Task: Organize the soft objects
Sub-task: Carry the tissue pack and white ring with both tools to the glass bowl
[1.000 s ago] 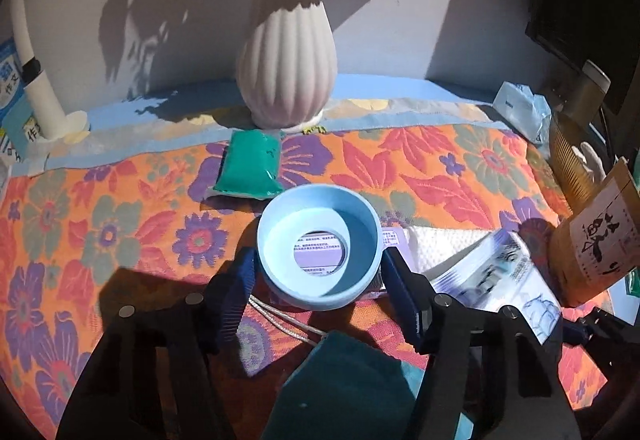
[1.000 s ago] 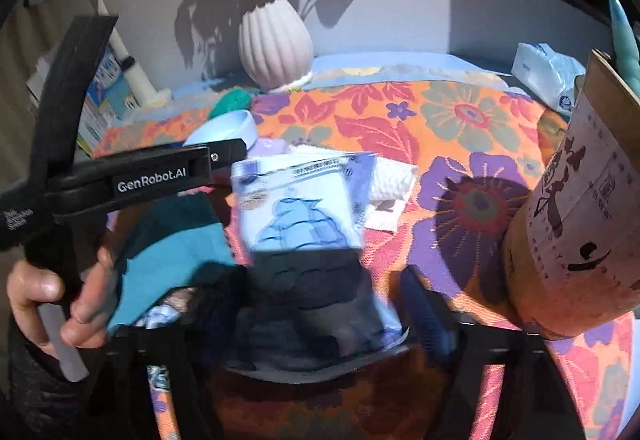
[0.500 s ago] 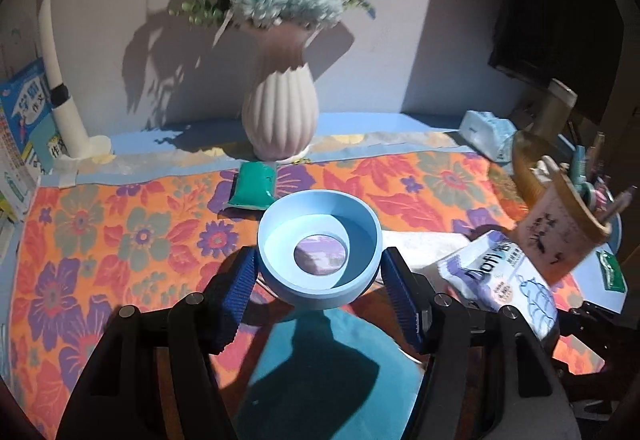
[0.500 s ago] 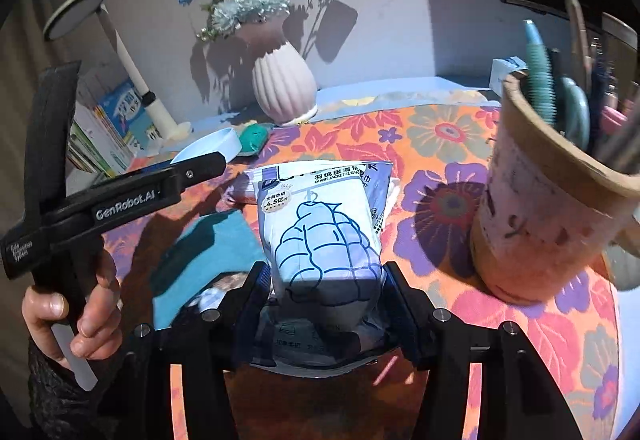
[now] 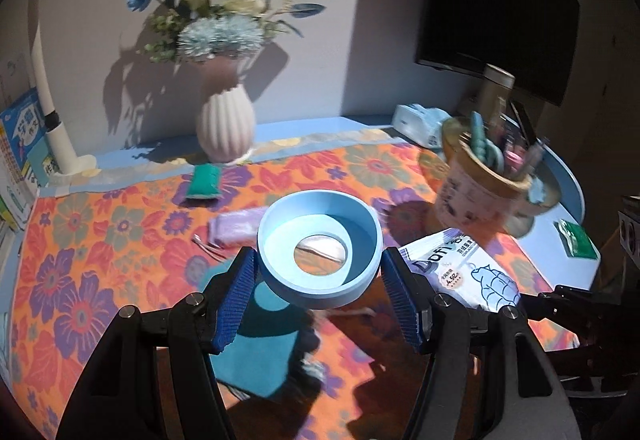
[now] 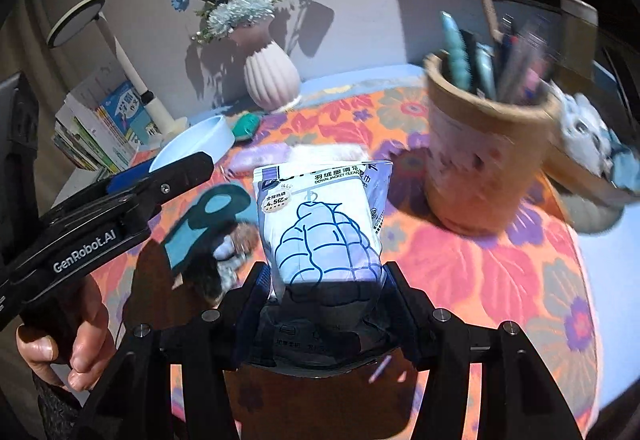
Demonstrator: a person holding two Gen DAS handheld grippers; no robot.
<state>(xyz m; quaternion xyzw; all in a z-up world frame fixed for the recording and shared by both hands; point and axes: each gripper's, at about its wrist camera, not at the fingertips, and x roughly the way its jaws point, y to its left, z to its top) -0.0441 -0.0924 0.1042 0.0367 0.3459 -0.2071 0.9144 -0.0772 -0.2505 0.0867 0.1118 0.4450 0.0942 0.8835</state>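
A flowered cloth (image 5: 100,248) covers the table. Above its near middle, the left gripper (image 5: 318,290) is clamped on a pale blue ring (image 5: 320,280); to its right, the right gripper (image 6: 326,286) is clamped on a wipes packet (image 6: 320,224), lifted clear.

Between our left fingers (image 5: 236,304) sits the pale blue plastic ring-shaped bowl (image 5: 319,248), raised above the orange flowered cloth on the table (image 5: 100,240). Behind it lies the lilac soft packet (image 5: 236,226), farther back the green soft pouch (image 5: 205,182), and behind that the ribbed pink ceramic vase of flowers (image 5: 226,128) by the wall. Below the bowl lies the teal fabric piece (image 5: 256,356). To its right, between our right fingers (image 6: 260,286), is the white plastic wipes pack (image 6: 322,224). Right of that pack stands the brown paper pen cup (image 6: 480,164).
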